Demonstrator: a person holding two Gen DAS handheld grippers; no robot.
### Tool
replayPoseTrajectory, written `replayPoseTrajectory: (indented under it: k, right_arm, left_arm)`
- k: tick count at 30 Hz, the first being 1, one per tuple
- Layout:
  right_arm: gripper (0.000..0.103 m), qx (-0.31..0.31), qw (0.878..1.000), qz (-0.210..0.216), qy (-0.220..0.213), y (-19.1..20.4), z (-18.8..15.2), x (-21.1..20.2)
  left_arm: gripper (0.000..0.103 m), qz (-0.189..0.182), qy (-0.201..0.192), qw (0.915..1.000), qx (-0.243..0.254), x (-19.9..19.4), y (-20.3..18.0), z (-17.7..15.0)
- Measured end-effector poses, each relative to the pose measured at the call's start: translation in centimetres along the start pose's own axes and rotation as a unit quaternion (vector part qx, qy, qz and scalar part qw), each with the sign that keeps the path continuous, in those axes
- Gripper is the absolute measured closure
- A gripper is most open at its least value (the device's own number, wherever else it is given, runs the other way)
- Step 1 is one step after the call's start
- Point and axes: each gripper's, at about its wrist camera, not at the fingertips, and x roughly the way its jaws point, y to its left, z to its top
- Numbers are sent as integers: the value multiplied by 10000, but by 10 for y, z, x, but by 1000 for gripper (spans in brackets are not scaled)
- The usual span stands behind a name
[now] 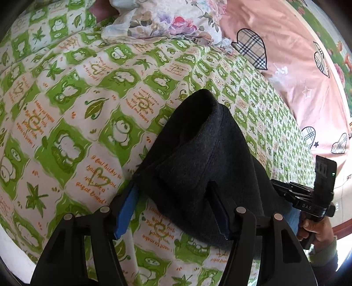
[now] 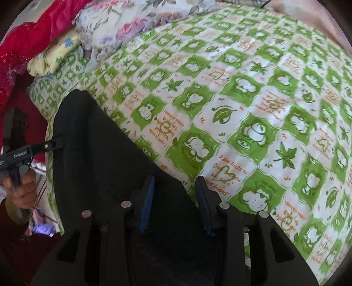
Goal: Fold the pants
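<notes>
The black pants [image 1: 204,149] lie bunched on the green frog-print bedsheet [image 1: 72,114]. In the left wrist view my left gripper [image 1: 173,204] is open, its blue-padded fingers [image 1: 125,213] spread around a raised fold of the pants. In the right wrist view the pants [image 2: 94,154] spread over the lower left, and my right gripper [image 2: 176,198] is open over their edge, with cloth between its fingers [image 2: 147,204]. The right gripper also shows in the left wrist view [image 1: 308,198], and the left gripper in the right wrist view [image 2: 22,151], at the pants' far edge.
A floral pillow [image 1: 171,19] and a pink heart-print quilt [image 1: 297,66] lie at the far side of the bed. A red cloth [image 2: 28,37] and a small yellow pillow [image 2: 55,52] lie at the upper left of the right wrist view.
</notes>
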Motion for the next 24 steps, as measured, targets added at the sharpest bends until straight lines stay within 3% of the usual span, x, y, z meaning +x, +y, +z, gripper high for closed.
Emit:
replayPoseTrajectory:
  k: [2, 5, 7, 9, 14, 18, 24]
  right_arm:
    - [82, -86, 9999, 50, 70, 5, 0, -2]
    - [88, -284, 9992, -270, -66, 21, -4, -8]
    - [90, -479, 9965, -610, -295, 36, -9, -18]
    - [91, -834, 9873, -1171, -678, 57, -16, -35]
    - [93, -1157, 9522, -2295, -1648, 90, -20, -74]
    - [93, -516, 9477, -2411, -2024, 73, -16, -78]
    - [93, -264, 9518, -2373, -1927, 59, -3, -45]
  left_arm:
    - [48, 58, -57, 9999, 60, 3, -4, 1]
    - [60, 35, -111, 9998, 185, 5, -8, 1]
    - [76, -94, -152, 9995, 274, 0, -9, 1]
    - [81, -305, -300, 9985, 343, -12, -11, 1]
    - [82, -927, -820, 9914, 435, -54, -13, 2]
    - [82, -1243, -879, 9873, 452, -67, -14, 8]
    - [83, -972, -924, 9892, 586, -55, -10, 7]
